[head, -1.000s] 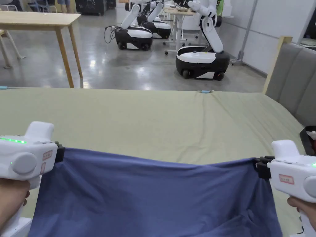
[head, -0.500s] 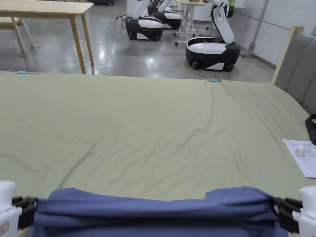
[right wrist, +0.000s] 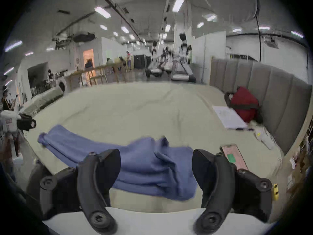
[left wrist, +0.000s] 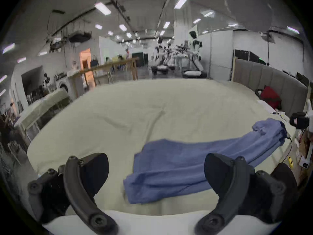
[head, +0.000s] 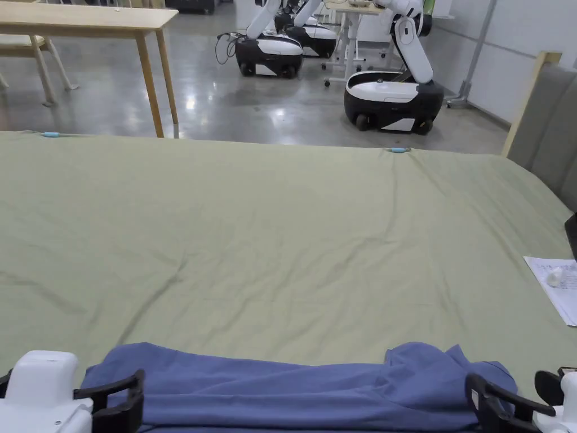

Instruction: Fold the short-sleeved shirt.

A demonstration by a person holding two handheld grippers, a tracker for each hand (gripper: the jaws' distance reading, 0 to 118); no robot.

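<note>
The blue short-sleeved shirt lies as a long, rumpled folded band across the near edge of the green bed sheet. My left gripper stands open at the band's left end. Its jaws are wide apart in the left gripper view, and the shirt lies just ahead, towards the right jaw. My right gripper is open at the right end. In the right gripper view the bunched shirt end lies between and ahead of the spread jaws, untouched by either.
A sheet of paper lies on the bed at the right, beside the grey headboard. A red bag leans on the headboard. Wheeled white robots and a wooden table stand on the floor beyond the bed.
The shirt was held up, stretched between both shut grippers, then came down to the bed. Both grippers have since opened and let it go.
</note>
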